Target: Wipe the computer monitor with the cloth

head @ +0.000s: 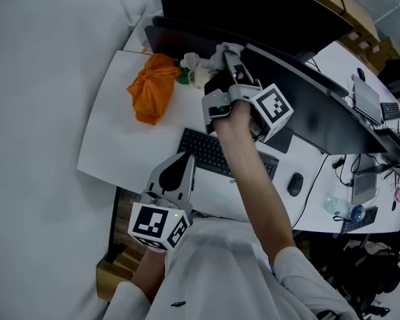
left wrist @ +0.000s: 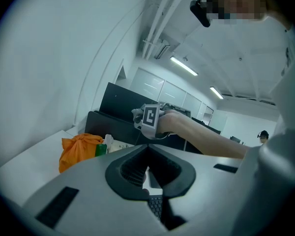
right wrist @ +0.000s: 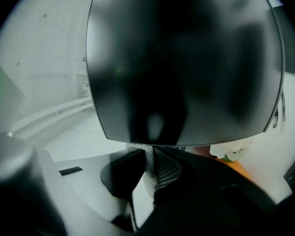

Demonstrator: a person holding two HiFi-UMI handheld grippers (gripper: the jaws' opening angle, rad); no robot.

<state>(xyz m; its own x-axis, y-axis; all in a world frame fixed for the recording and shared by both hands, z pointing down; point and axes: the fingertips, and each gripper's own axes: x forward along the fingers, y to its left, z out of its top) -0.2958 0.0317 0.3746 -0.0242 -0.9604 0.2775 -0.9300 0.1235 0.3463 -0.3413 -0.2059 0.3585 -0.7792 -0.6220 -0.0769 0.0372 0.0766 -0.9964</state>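
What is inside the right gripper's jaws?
A pale mesh cloth, pinched in the right gripper, whose jaws are shut on it. Its top reaches the dark monitor's lower edge. How far the cloth runs down between the jaws is covered.

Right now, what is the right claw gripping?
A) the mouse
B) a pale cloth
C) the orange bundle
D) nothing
B: in the right gripper view a pale mesh cloth is pinched between the jaws of the right claw, just in front of the dark monitor.
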